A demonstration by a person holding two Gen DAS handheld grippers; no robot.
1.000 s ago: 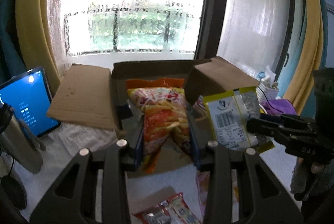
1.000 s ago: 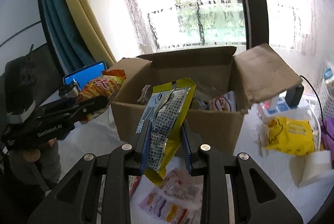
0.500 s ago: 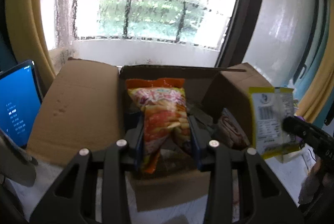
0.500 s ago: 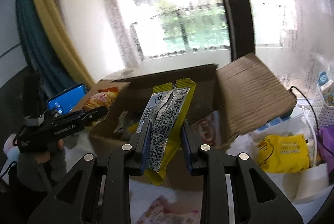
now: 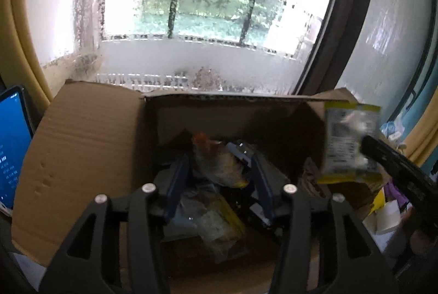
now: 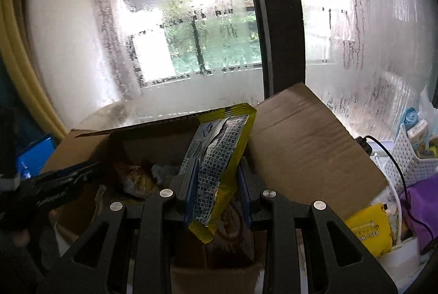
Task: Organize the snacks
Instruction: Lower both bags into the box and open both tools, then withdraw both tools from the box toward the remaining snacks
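Cardboard box (image 5: 90,146): open-topped, standing before a fogged window (image 5: 197,20), its flaps folded outward to either side; serves as the reference for all entries below. Left gripper (image 5: 220,170): held over the box's open top, pointing down into it; jaws opening, blue pads standing clear of the orange snack bag (image 5: 216,160) that sits between them, blurred, above the packets heaped in the box. Whether the bag still touches either pad cannot be told. Box contents: several wrappers in shadow, one with a yellow edge (image 5: 232,214), none legible. Right gripper (image 6: 216,179): at the box's right side near the right flap (image 6: 306,149), jaws clamped on a yellow-edged snack packet (image 6: 216,165) with a silver printed back, held upright and slightly tilted over the box's near rim; the same packet shows at the box's right edge in the left wrist view (image 5: 347,140). Blue-lit tablet screen (image 5: 11,149): left of the box, beside the left flap. White perforated basket (image 6: 410,157): right of the box, holding small packets. Yellow packet (image 6: 366,231): lying below the right flap, beside a white cable (image 6: 397,195). Purple cloth (image 6: 424,201): right of the yellow packet, under the basket.
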